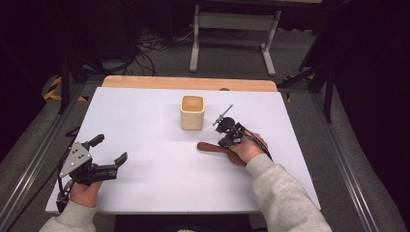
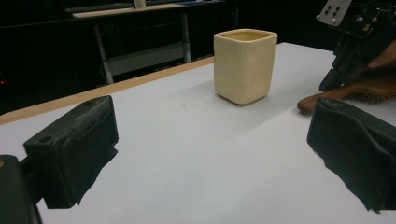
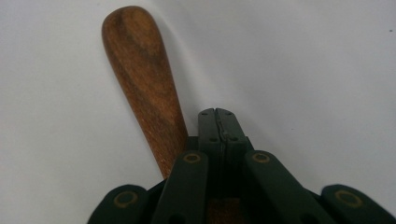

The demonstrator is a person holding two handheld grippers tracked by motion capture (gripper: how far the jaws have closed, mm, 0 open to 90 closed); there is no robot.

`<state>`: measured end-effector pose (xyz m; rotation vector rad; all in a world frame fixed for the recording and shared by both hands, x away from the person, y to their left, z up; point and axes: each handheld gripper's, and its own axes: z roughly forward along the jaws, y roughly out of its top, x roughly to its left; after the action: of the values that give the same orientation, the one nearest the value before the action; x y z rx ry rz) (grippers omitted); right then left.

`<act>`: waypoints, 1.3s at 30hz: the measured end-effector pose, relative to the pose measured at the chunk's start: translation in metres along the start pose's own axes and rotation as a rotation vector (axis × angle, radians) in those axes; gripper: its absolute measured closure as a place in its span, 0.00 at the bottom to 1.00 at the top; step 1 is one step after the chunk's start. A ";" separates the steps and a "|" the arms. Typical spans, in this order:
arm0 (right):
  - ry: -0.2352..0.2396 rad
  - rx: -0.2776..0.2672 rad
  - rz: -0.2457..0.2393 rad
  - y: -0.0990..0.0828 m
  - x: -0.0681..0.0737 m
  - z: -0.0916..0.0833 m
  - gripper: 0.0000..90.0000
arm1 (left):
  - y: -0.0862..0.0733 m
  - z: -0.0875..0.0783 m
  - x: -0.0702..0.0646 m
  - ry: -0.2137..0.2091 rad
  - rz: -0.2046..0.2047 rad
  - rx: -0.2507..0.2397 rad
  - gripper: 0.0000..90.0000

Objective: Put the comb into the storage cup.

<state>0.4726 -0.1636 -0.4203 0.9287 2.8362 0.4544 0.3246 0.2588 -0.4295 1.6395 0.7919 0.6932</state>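
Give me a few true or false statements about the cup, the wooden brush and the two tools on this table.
1. The cream cup stands upright on the white table. True.
2. The left tool holds the cup. False: its jaws are wide open with nothing between them, well apart from the cup.
3. The right tool is at the wooden brush. True: its jaws are together, beside the handle.
4. The brush stands inside the cup. False: it lies flat on the table in front of the cup.
5. The cup lies between the two tools' jaws. False: it stands farther back, untouched.
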 end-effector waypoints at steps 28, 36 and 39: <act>0.065 0.043 -0.075 -0.034 0.042 -0.014 1.00 | 0.001 0.001 -0.002 -0.006 -0.002 0.002 0.03; 0.057 0.055 -0.081 -0.050 0.049 -0.019 1.00 | 0.000 0.002 -0.002 -0.010 0.002 0.007 0.03; 0.058 0.052 -0.075 -0.058 0.050 -0.021 1.00 | 0.001 0.002 -0.003 -0.010 0.002 0.004 0.03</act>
<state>0.3962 -0.1833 -0.4202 0.8282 2.9366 0.4075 0.3245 0.2553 -0.4294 1.6466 0.7850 0.6849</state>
